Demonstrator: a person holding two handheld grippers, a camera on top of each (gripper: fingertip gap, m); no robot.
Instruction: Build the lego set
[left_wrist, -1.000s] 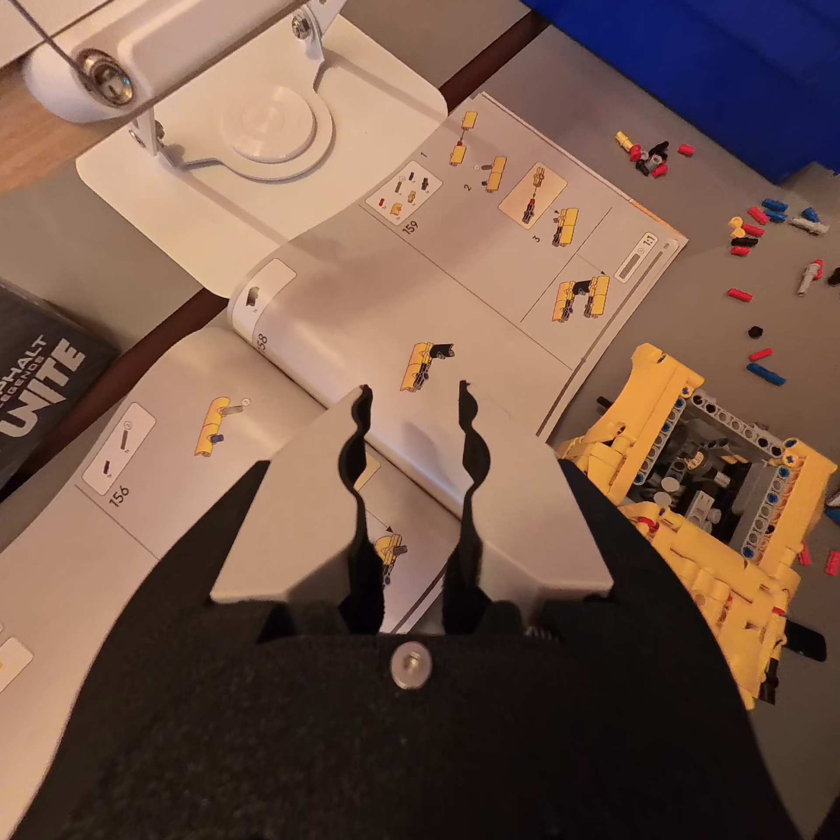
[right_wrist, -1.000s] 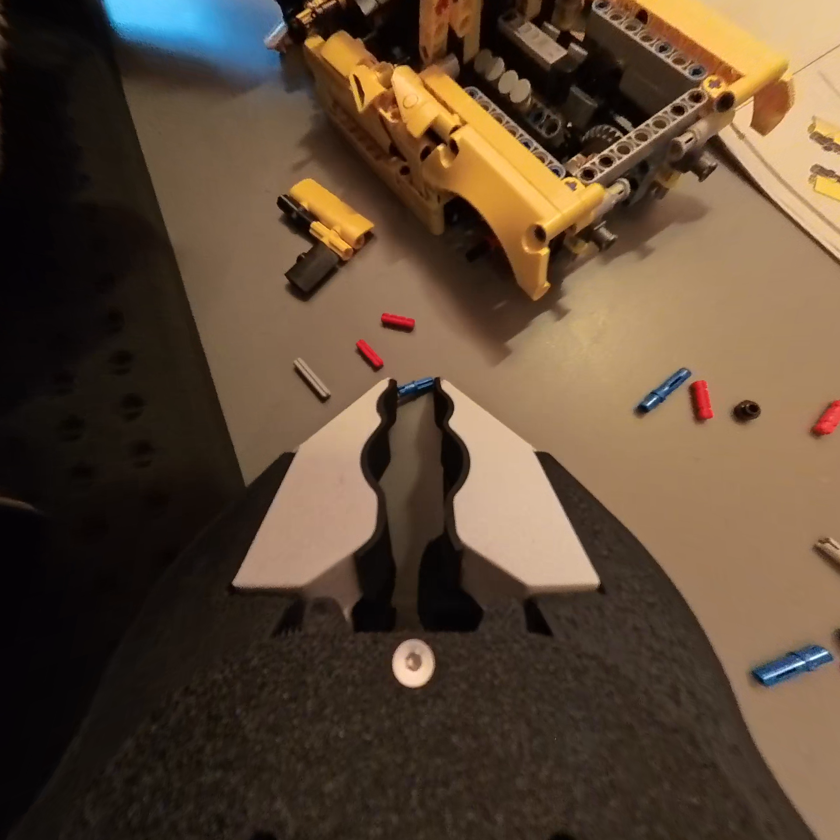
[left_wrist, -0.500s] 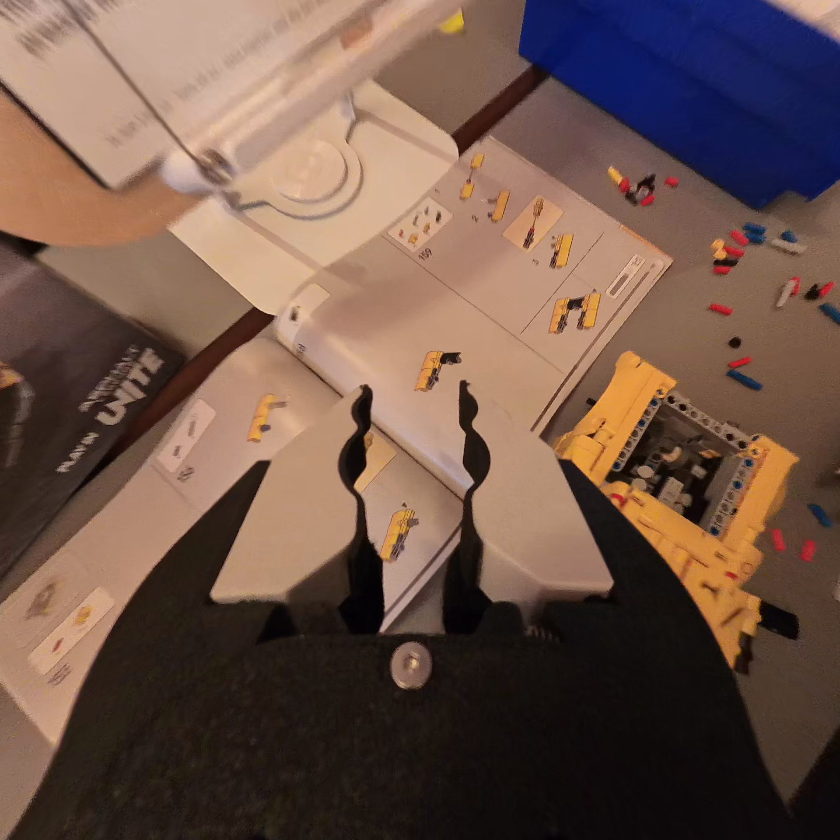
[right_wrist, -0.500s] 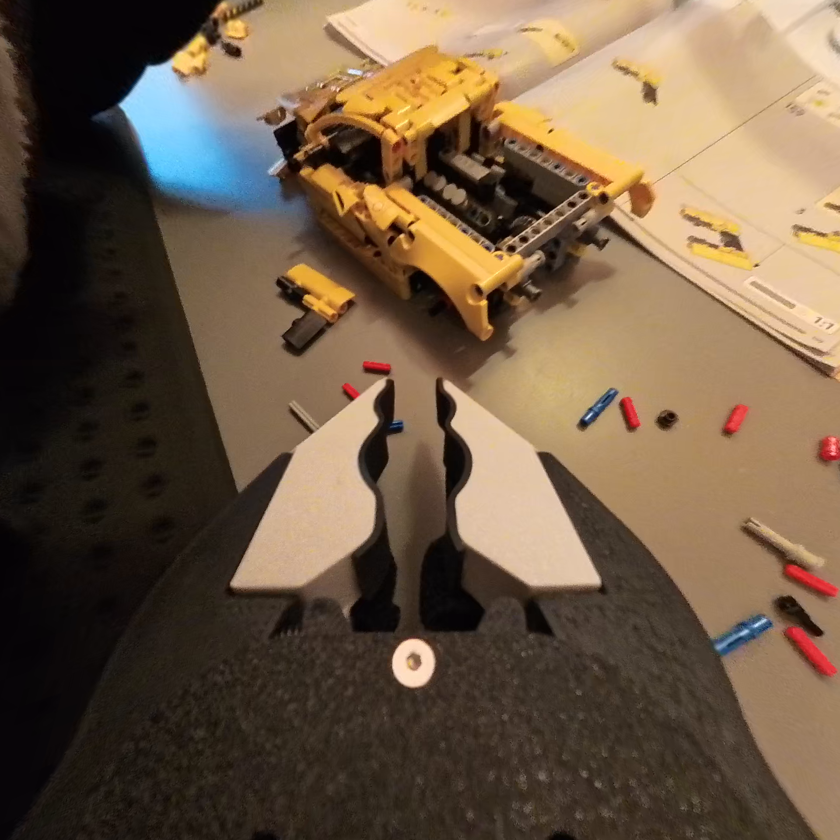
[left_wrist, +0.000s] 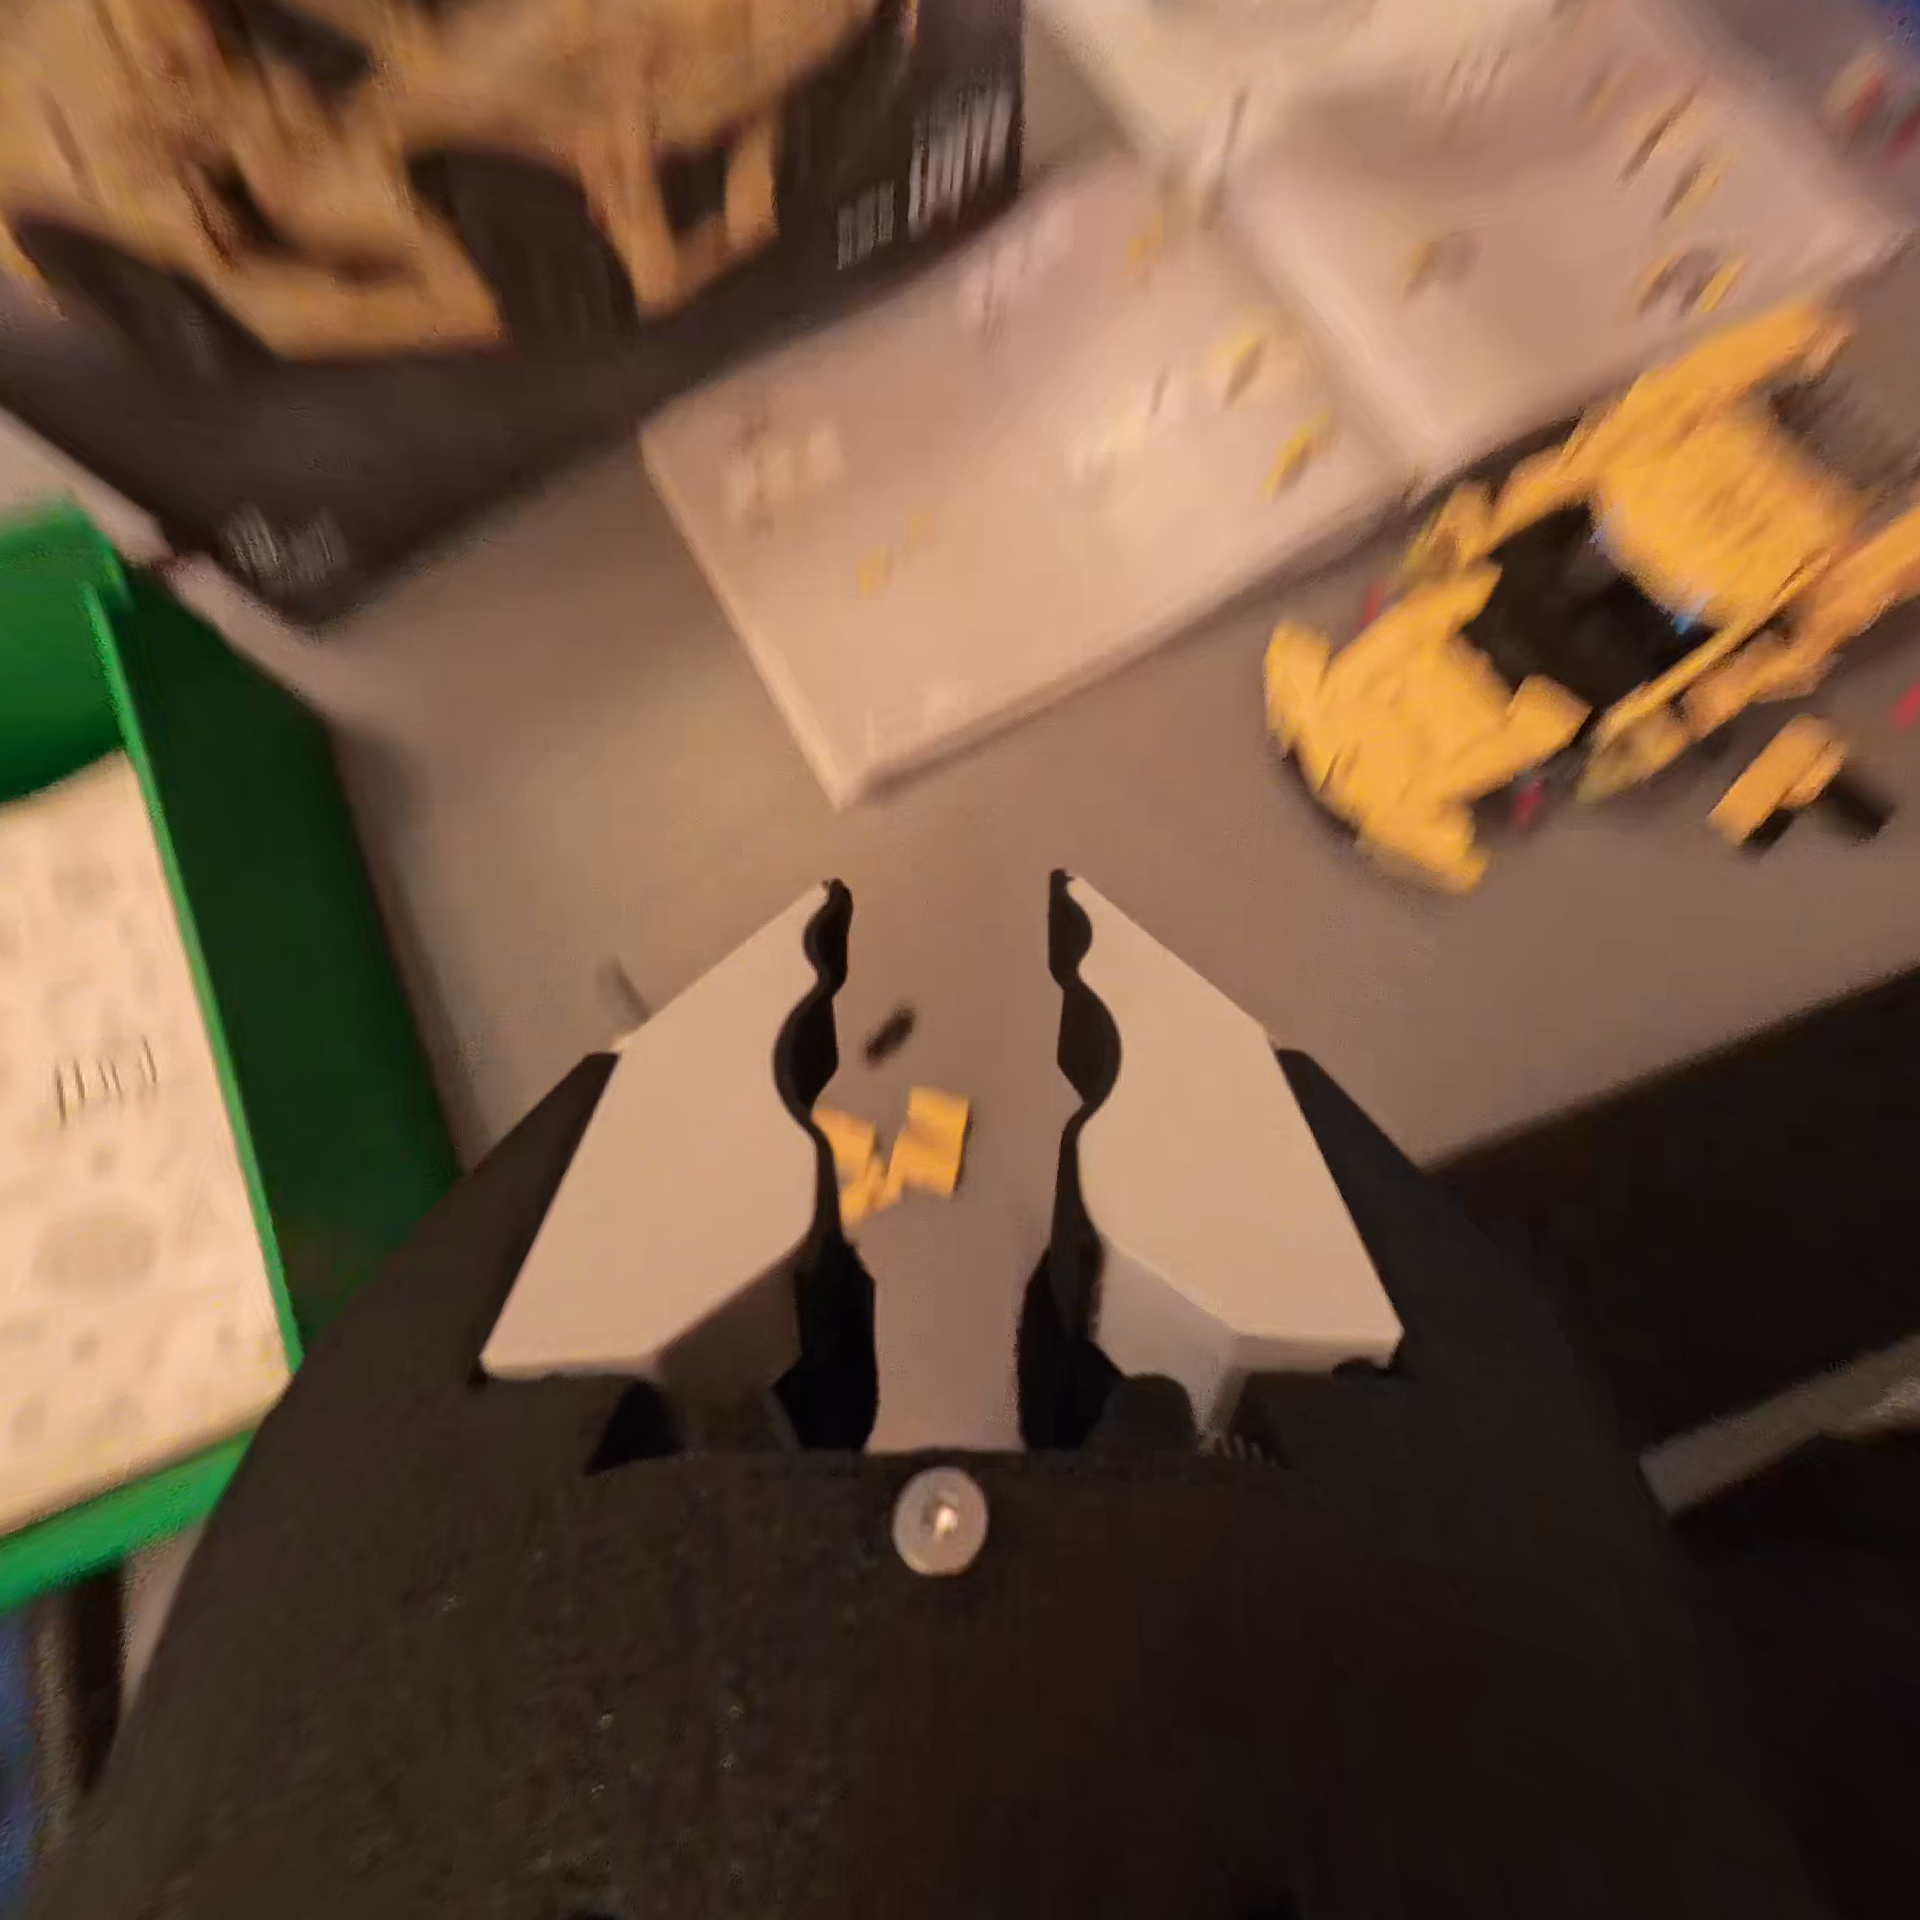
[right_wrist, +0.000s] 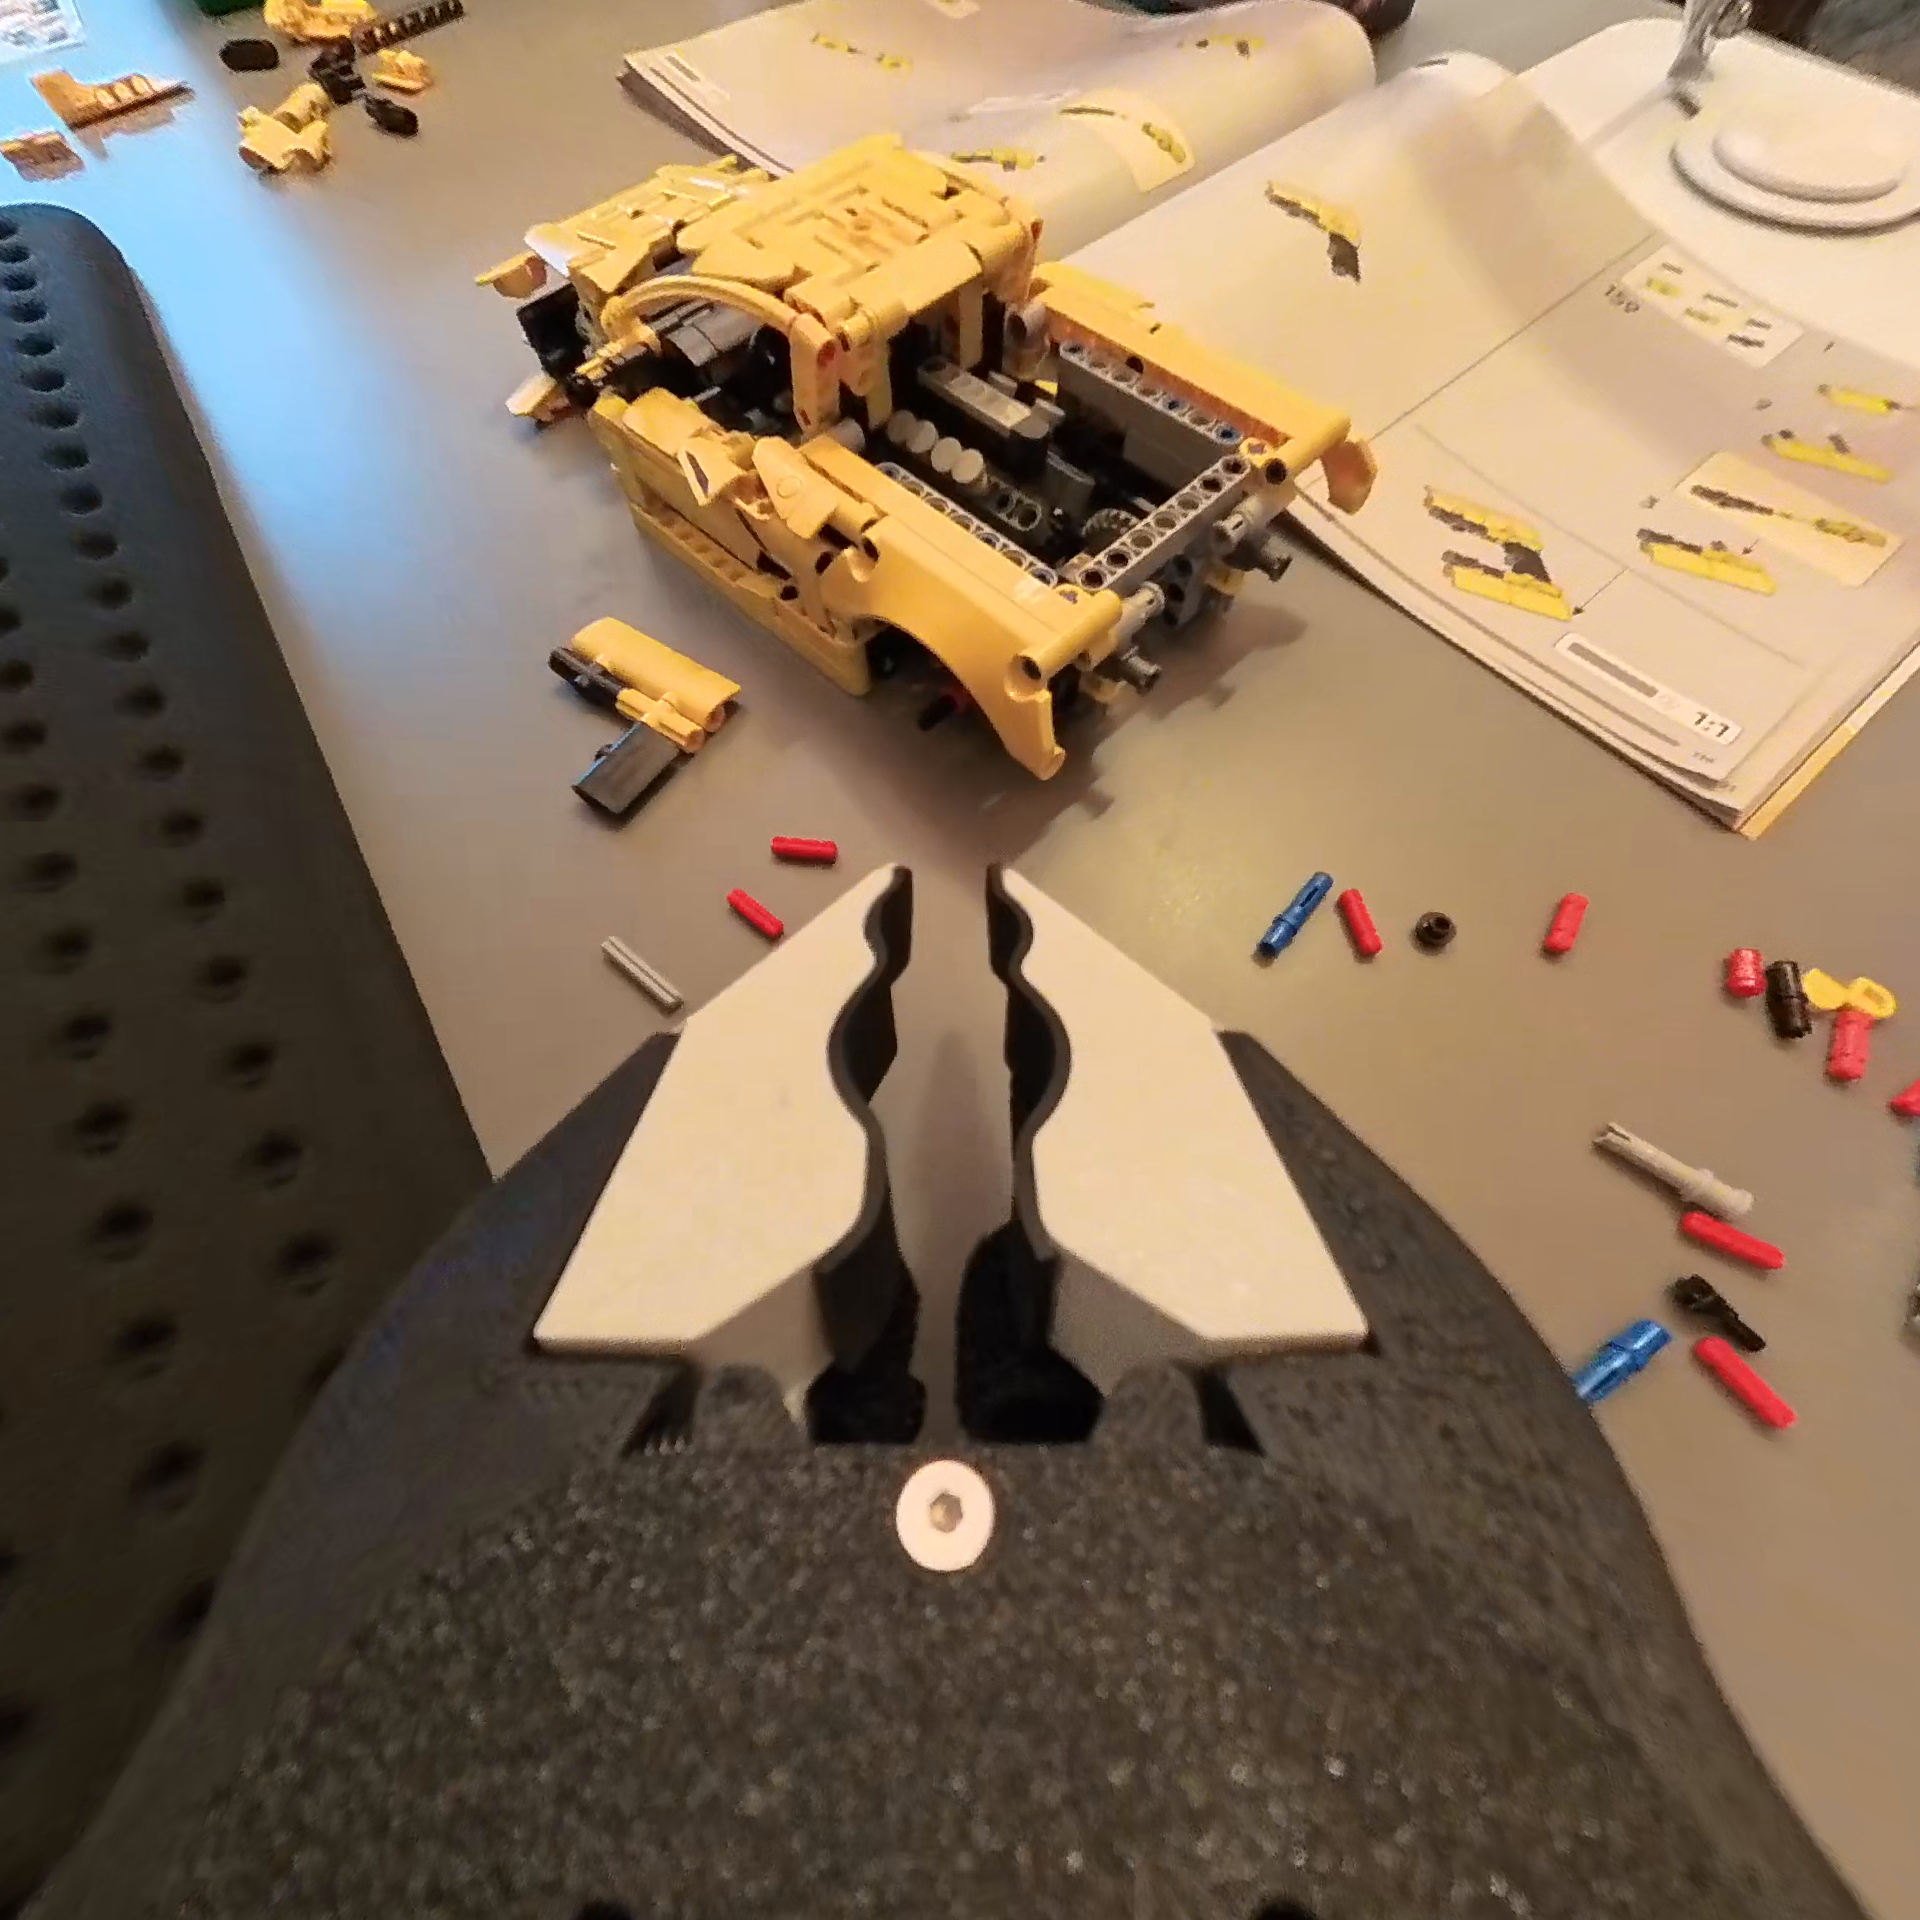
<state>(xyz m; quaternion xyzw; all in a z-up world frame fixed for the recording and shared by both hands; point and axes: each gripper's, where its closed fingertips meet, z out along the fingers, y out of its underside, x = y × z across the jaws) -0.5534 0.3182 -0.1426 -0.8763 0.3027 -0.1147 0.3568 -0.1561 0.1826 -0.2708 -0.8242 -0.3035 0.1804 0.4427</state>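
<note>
Both grippers empty, left one swung away from the manual

My left gripper (left_wrist: 943, 888) now hangs open over loose yellow pieces (left_wrist: 904, 1148), view blurred; my right gripper (right_wrist: 948, 875) has pulled back, slightly parted, yellow car model (right_wrist: 914, 436) upper centre.

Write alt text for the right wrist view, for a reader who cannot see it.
A half-built yellow brick car sits on a grey table just beyond an open, empty two-finger gripper. An open instruction booklet lies right of the car, a small yellow-and-black subassembly lies left, and loose red, blue and black pins are scattered nearby.
</note>
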